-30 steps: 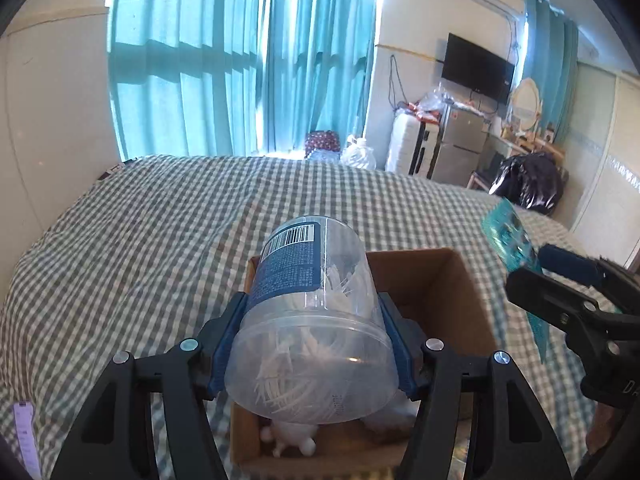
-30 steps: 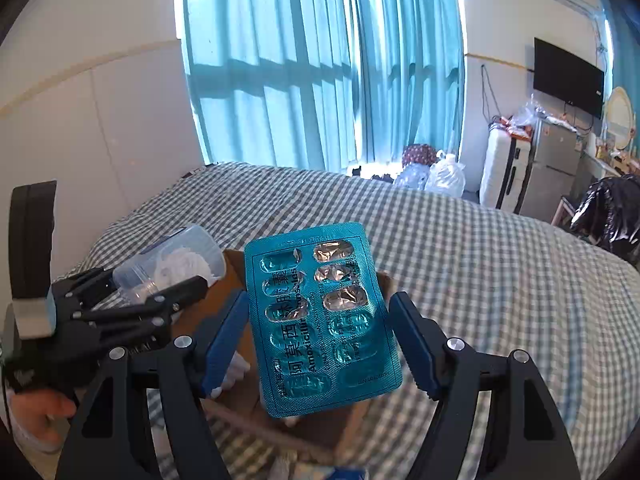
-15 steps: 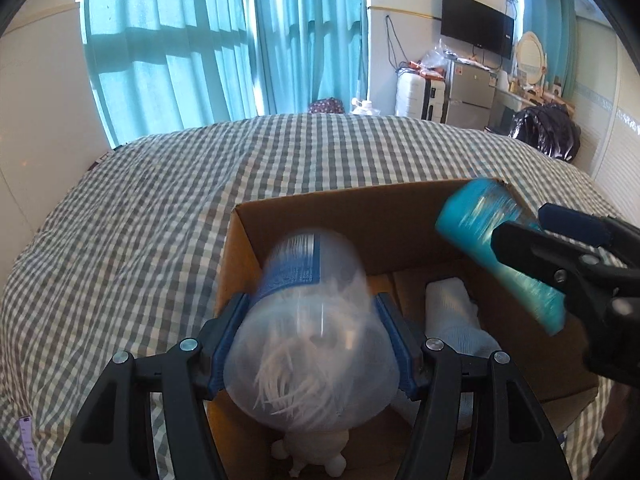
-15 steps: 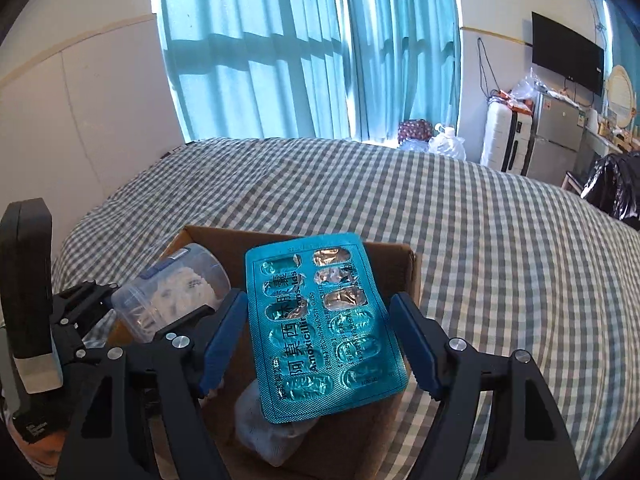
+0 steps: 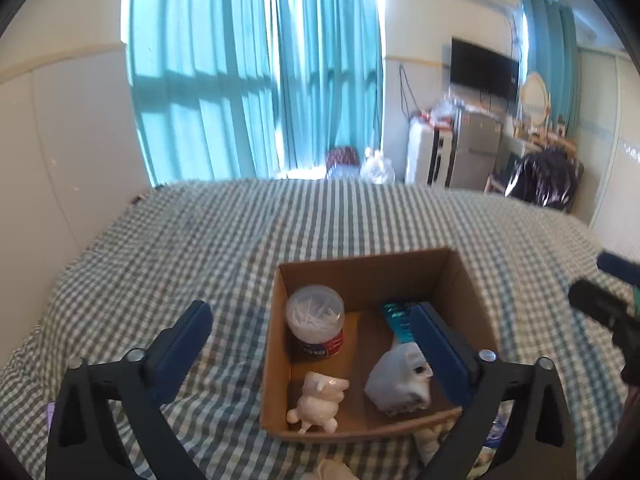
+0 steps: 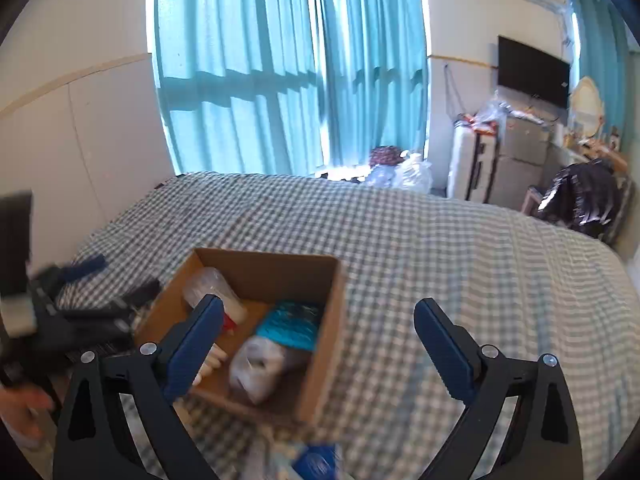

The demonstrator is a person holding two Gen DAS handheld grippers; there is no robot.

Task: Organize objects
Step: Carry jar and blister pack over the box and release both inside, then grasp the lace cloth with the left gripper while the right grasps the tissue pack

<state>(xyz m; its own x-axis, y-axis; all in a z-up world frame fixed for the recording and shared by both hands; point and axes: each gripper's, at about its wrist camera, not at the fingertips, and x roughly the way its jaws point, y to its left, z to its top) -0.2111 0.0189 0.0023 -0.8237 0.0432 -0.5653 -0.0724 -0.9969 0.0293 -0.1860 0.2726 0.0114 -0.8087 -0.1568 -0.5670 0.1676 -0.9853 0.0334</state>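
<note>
Left wrist view, cotton-swab jar (image 5: 315,322) in cardboard box (image 5: 362,270), between spread jaws

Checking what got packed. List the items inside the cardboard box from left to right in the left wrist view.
Clear plastic cotton-swab jar with red label and, nearer, the white ceramic animal figurine → pale grey cat-face plush; the teal foil blister pack overlaps it, so is unranked.

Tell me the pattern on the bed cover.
Grey-and-white gingham check on the bed cover, clearest in the right wrist view.
</note>
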